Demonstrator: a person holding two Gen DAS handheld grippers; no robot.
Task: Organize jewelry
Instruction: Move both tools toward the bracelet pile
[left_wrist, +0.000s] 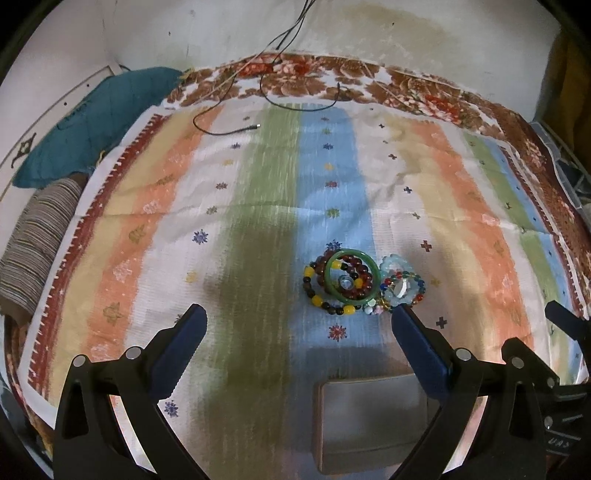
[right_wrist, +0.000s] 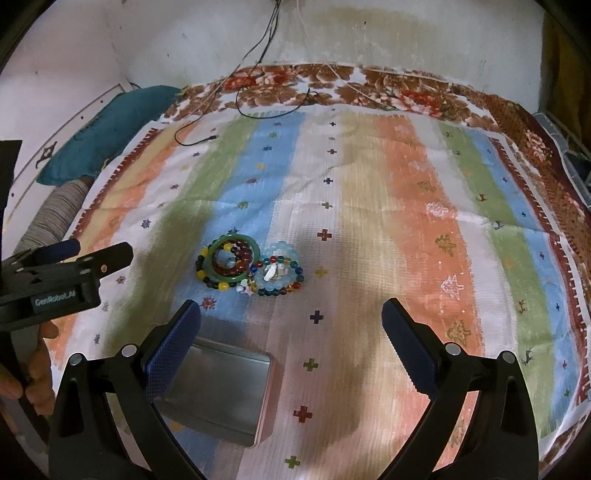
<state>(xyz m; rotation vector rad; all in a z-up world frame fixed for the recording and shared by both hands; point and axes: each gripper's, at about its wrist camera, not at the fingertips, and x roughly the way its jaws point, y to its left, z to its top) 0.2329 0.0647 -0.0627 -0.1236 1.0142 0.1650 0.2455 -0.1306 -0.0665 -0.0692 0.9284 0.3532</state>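
A pile of jewelry lies on the striped cloth: a green bangle (left_wrist: 352, 278) (right_wrist: 231, 258) over dark red and yellow bead bracelets (left_wrist: 314, 291), beside a pale blue bead bracelet (left_wrist: 397, 267) (right_wrist: 282, 254) and a multicoloured one. An open grey metal tin (left_wrist: 369, 421) (right_wrist: 221, 391) sits nearer than the pile. My left gripper (left_wrist: 299, 317) is open, hovering short of the jewelry, its right finger over the tin's corner. My right gripper (right_wrist: 291, 314) is open, the pile ahead and to its left, the tin under its left finger. The left gripper (right_wrist: 74, 258) also shows in the right wrist view.
A black cable (left_wrist: 266, 96) trails across the far edge of the cloth. A teal cushion (left_wrist: 92, 122) and a striped roll (left_wrist: 33, 251) lie at the left. A hand (right_wrist: 29, 373) holds the left gripper's handle. White wall stands behind the bed.
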